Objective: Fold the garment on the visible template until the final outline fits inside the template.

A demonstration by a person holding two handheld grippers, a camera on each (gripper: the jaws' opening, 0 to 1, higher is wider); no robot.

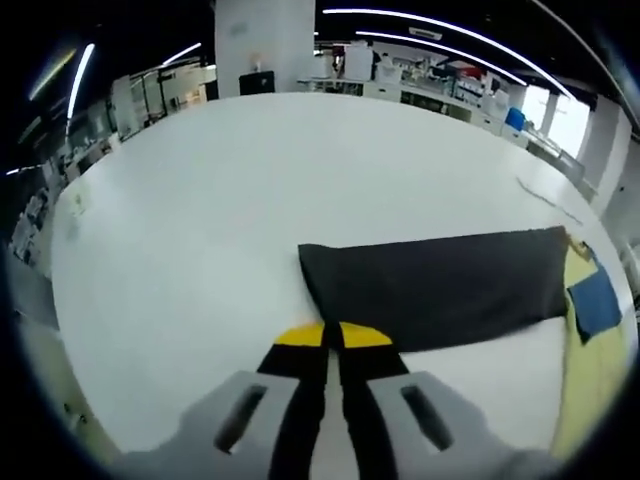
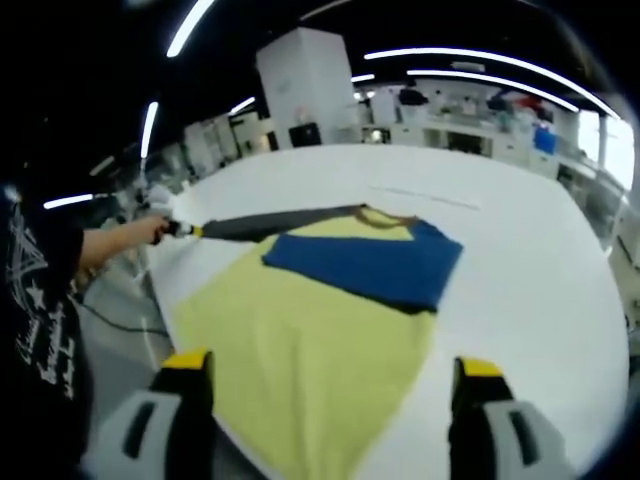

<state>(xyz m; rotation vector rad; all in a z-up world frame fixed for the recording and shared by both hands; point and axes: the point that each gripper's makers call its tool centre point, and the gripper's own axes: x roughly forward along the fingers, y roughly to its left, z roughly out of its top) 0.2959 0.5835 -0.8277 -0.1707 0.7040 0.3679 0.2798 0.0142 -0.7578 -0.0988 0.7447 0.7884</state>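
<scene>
A dark grey garment (image 1: 430,285) lies as a long folded band on the white table (image 1: 200,220). My left gripper (image 1: 332,335) is shut at the band's near corner, its yellow tips pressed together on the cloth edge. In the right gripper view the same band (image 2: 290,220) stretches from the left gripper (image 2: 185,230), held by a person's hand, toward the table's middle. A yellow sheet (image 2: 310,350) lies nearer, with a folded blue cloth (image 2: 370,265) on top. My right gripper (image 2: 332,365) hangs open above the yellow sheet, holding nothing.
The yellow sheet (image 1: 590,380) and blue cloth (image 1: 595,300) lie at the band's far end. A person in a black printed shirt (image 2: 35,330) stands at the table edge. A white pillar (image 1: 265,45) and benches stand beyond the table.
</scene>
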